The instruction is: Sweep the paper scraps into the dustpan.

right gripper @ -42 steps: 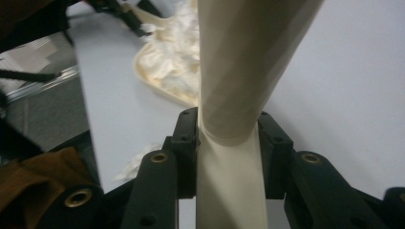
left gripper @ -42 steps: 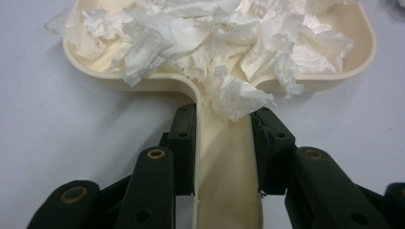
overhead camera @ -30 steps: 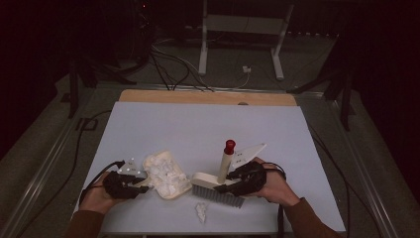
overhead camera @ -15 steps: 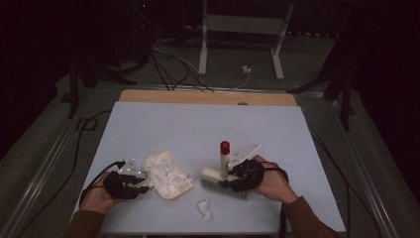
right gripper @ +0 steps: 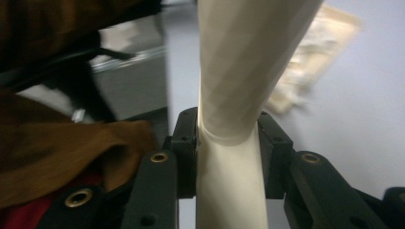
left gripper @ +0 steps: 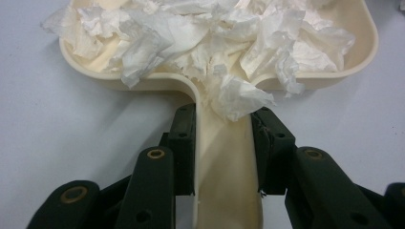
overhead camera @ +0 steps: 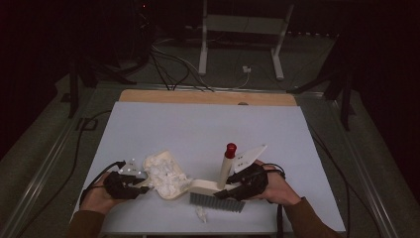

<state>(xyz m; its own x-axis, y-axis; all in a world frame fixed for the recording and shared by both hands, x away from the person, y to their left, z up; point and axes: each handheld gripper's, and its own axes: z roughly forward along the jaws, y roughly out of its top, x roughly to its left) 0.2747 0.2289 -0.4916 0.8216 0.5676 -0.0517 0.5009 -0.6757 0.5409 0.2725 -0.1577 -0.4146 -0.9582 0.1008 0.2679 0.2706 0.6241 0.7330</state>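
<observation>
Loose paper scrap [overhead camera: 200, 213] lies beside brush [overhead camera: 218, 196], seemingly untouched.

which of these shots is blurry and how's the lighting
High view: dim, dark surroundings, lit table. Left gripper view: bright and sharp on the dustpan and tissue scraps. Right gripper view: brush handle fairly sharp, background smeared and out of focus.

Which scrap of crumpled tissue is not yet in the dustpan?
The small tissue scrap lying alone on the table, just in front of the brush bristles. The other tissue is heaped inside the dustpan.
</observation>
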